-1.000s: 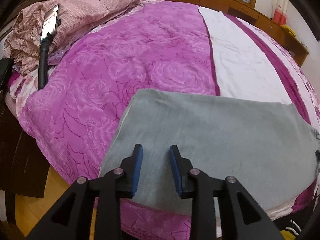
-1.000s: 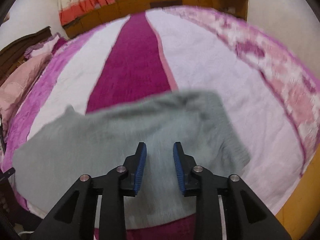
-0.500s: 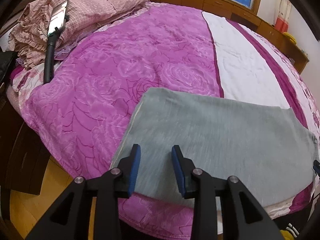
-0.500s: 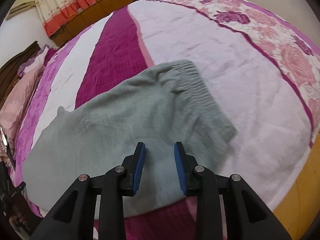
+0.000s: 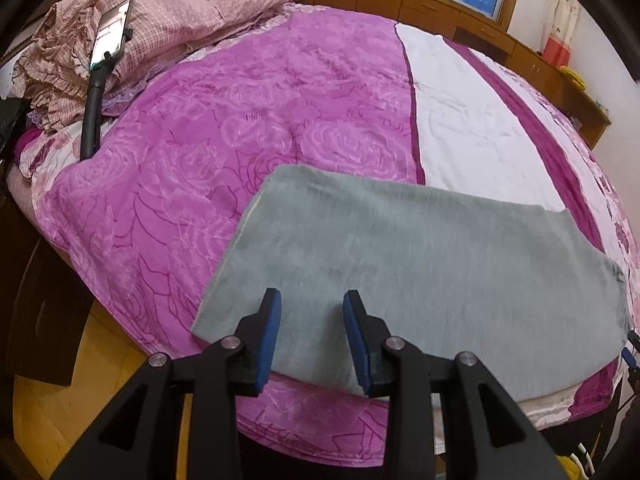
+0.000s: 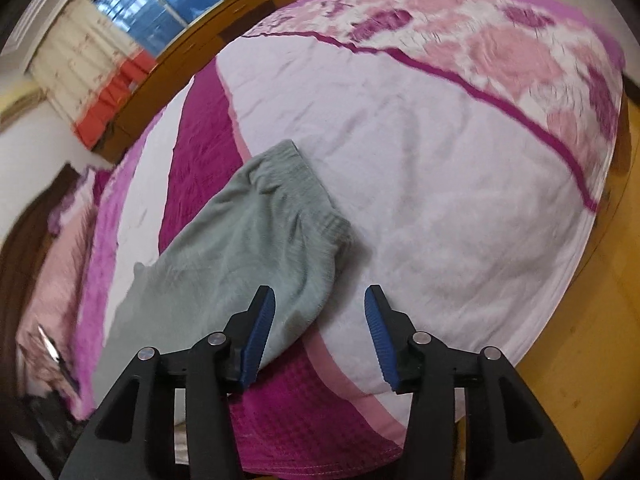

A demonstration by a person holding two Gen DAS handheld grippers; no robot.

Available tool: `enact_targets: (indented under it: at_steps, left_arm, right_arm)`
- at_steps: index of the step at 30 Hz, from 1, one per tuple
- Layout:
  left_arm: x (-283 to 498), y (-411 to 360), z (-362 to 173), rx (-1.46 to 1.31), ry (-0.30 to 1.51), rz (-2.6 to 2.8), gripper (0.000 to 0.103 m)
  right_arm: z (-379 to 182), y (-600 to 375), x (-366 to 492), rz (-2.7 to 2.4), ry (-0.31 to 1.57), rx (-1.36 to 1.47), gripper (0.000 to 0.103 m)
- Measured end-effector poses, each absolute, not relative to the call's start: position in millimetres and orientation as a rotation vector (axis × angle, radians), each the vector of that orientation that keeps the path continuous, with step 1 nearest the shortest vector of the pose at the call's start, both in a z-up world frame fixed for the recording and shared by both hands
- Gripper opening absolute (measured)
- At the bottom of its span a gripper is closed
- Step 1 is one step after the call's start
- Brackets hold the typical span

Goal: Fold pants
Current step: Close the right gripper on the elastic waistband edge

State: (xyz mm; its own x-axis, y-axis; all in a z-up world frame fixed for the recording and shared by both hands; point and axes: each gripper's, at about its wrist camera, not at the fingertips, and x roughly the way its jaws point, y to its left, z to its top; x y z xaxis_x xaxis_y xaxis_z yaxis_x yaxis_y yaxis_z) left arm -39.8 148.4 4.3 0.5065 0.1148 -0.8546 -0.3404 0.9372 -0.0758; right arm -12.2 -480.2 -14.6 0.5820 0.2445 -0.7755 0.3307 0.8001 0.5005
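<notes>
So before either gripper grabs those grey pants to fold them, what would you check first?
1. Pants lying flat on the bed: ok.
2. Left gripper jaws open, nothing held: ok.
3. Right gripper jaws open, having just widened, nothing pinched: ok.
4. Waistband in view: ok.
5. Right gripper lined up on the pants: not ok, only their edge lies between the jaws.
6. Height above the cloth: cannot tell.
</notes>
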Motion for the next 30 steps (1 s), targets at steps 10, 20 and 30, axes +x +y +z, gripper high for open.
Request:
enact_targets:
  at_steps: [10,20,30]
  left_arm:
    - [-35.8,146.6,-5.4,-0.235,1.024,0.302,0.035]
    - [-33.1,144.4,-6.5,-0.220,1.029,0.316,0.036]
    - [-30.9,143.0,-6.0,-0.208,1.038,0.329,0.037]
  right_arm:
    - [-48.1,-473.9,15.9,0.009,0.902,0.741,0.047]
    - [-44.0,-478.8,23.2,0.083,0.795,0.857,0.044]
    - [-58.3,-477.7,32.6,0.063,0.828,0.857,0.041]
